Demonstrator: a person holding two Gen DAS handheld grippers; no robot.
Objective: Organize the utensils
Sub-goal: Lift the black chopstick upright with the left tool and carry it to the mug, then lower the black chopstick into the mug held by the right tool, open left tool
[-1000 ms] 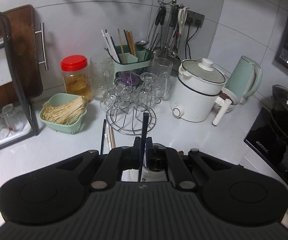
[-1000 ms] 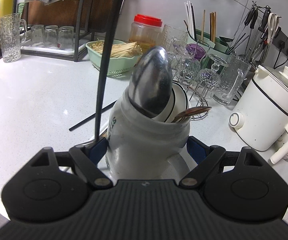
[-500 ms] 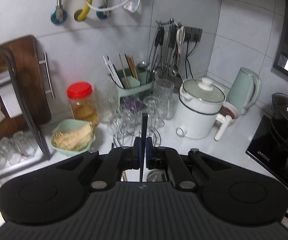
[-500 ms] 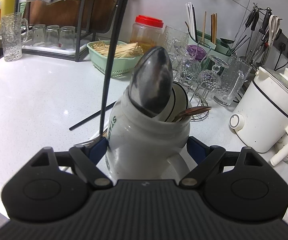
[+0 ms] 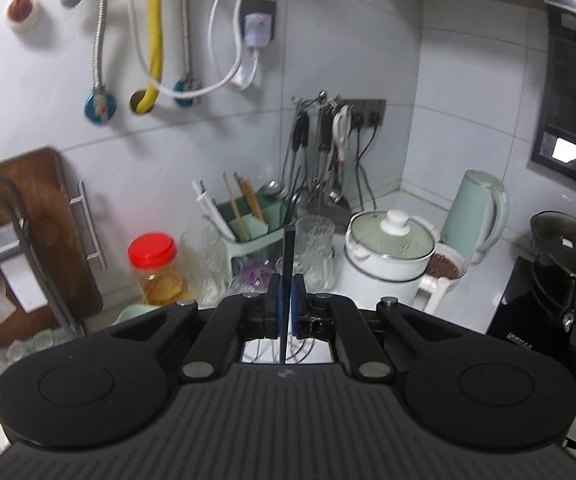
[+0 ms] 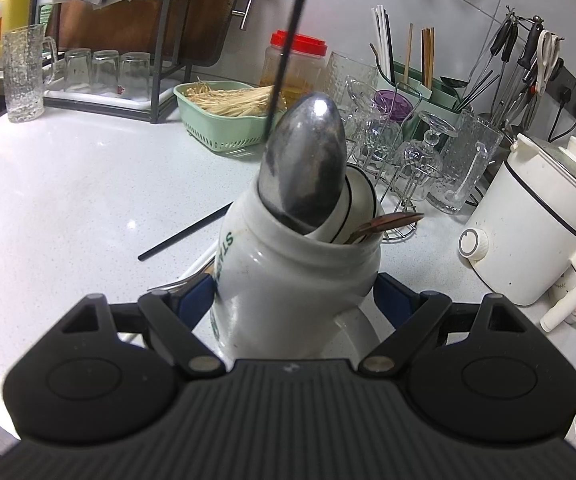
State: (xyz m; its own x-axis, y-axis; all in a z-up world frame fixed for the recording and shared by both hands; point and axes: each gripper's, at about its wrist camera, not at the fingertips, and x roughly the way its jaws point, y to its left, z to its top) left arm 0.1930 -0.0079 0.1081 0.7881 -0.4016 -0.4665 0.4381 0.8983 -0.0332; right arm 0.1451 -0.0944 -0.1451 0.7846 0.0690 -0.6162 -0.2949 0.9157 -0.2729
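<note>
Left gripper (image 5: 286, 312): clenched; the blue pads press from both sides on a thin black chopstick (image 5: 288, 264).
Held chopstick, left wrist view: stands upright between the pads, its upper end rising above them in front of the green utensil holder (image 5: 264, 220); its lower part runs down behind the jaws.
Held chopstick, right wrist view: appears as a dark rod (image 6: 288, 48) entering from the top edge and slanting down toward the metal spoon (image 6: 305, 164); its lower tip is hidden behind the spoon bowl.
Loose chopstick (image 6: 186, 236): lies flat on the white counter (image 6: 68, 184), left of the mug, apart from both grippers.
Right gripper (image 6: 293, 304): grasping the white mug (image 6: 288, 280); blue pads sit against its left and right walls.
Mug position: directly between the right jaws, upright on the counter, handle facing the camera.
Mug contents: the metal spoon standing bowl-up, a white ceramic spoon (image 6: 361, 200) just behind it, and a brown wooden spoon (image 6: 389, 222) leaning to the right over the rim.
Green utensil holder, right wrist view (image 6: 411, 80): at the wall behind the glass rack, well apart from the mug, holding chopsticks upright.
</note>
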